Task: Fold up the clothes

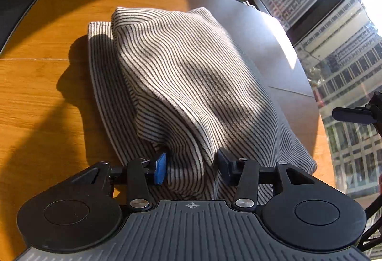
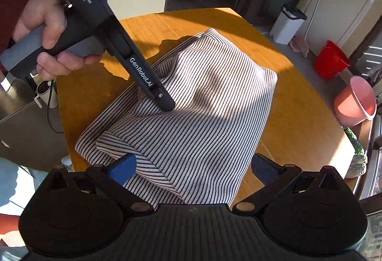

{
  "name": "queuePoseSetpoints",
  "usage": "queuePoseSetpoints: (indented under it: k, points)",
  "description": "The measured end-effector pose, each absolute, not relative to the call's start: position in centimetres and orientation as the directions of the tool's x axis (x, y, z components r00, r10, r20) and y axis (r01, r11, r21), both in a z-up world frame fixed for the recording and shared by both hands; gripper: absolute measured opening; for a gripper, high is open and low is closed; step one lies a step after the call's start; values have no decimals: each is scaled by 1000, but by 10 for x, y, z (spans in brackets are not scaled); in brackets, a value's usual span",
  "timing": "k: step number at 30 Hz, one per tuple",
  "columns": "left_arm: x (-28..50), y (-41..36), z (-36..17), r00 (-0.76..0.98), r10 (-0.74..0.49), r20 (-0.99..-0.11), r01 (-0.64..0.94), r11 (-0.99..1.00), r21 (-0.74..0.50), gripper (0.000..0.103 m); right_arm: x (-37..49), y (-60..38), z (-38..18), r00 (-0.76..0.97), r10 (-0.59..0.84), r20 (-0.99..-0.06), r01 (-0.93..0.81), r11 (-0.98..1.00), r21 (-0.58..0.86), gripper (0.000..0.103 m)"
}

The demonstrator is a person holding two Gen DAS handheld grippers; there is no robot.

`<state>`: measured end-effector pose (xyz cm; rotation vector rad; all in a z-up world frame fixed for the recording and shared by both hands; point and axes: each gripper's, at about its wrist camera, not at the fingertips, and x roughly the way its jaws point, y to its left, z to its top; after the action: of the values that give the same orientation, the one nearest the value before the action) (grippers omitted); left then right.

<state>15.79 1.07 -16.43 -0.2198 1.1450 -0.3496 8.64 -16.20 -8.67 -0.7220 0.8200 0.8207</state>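
Wooden table (image 1: 28, 98), striped garment (image 1: 181, 74) bunched, left fingers (image 1: 160, 168) pinching its fold, right fingers (image 2: 121, 169) spread.

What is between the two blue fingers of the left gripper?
A bunched fold of the striped garment sits between the left gripper's fingers, in the left wrist view.

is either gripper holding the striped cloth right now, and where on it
The left gripper has a raised bunch of the striped garment between its half-closed pads at the near edge; a firm grip cannot be told. The right gripper stands open, holding nothing.
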Motion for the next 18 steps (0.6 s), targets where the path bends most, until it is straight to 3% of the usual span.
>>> queuePoseSetpoints:
  k: [5,11,15,18]
  points:
    - [161,5,-164,365,-349,-863,101,937,-336,51,47,-144,-122,400,381,-834,-916,125,-382,103]
    - [161,4,-166,384,-328,-863,62,942,-330,52,31,-137,-147,403,381,-832,-894,-30,-447,103]
    - [163,1,-167,394,-314,-864,42,945,-324,55,26,-128,-146,398,388,-831,-901,-6,-434,97]
    - [165,3,-167,398,-317,-861,19,941,-338,56,60,-120,-138,302,330,-894,-949,190,-250,83]
